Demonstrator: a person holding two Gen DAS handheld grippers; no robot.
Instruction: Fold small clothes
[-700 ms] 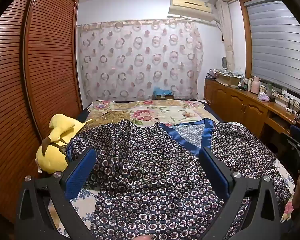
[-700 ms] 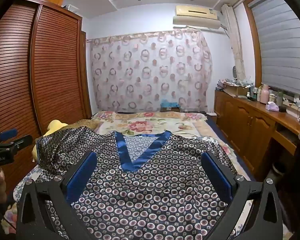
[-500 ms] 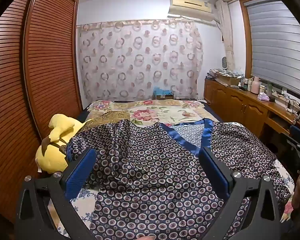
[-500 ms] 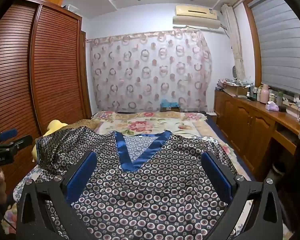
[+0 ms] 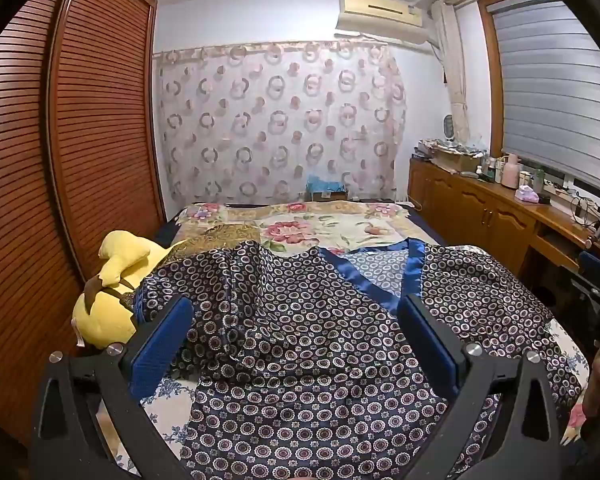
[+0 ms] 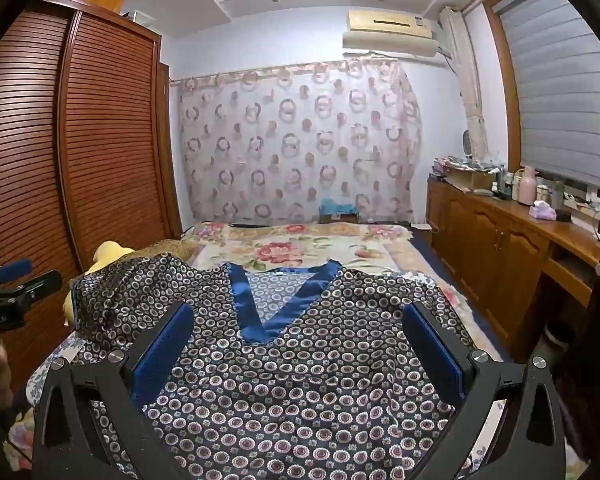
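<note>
A dark navy top with a ring pattern and a blue satin V-neck (image 5: 308, 344) lies spread on the bed, front up, collar (image 6: 272, 304) pointing away from me. Its left sleeve is bunched up near the plush toy. My left gripper (image 5: 296, 320) is open and empty, hovering above the left half of the top. My right gripper (image 6: 296, 324) is open and empty, hovering above the chest below the collar. The other gripper shows at the left edge of the right wrist view (image 6: 8, 292).
A yellow plush toy (image 5: 112, 292) lies at the bed's left edge by the slatted wardrobe (image 5: 60, 160). A floral bedspread (image 5: 320, 228) covers the far bed. A wooden cabinet with bottles (image 6: 512, 232) runs along the right wall.
</note>
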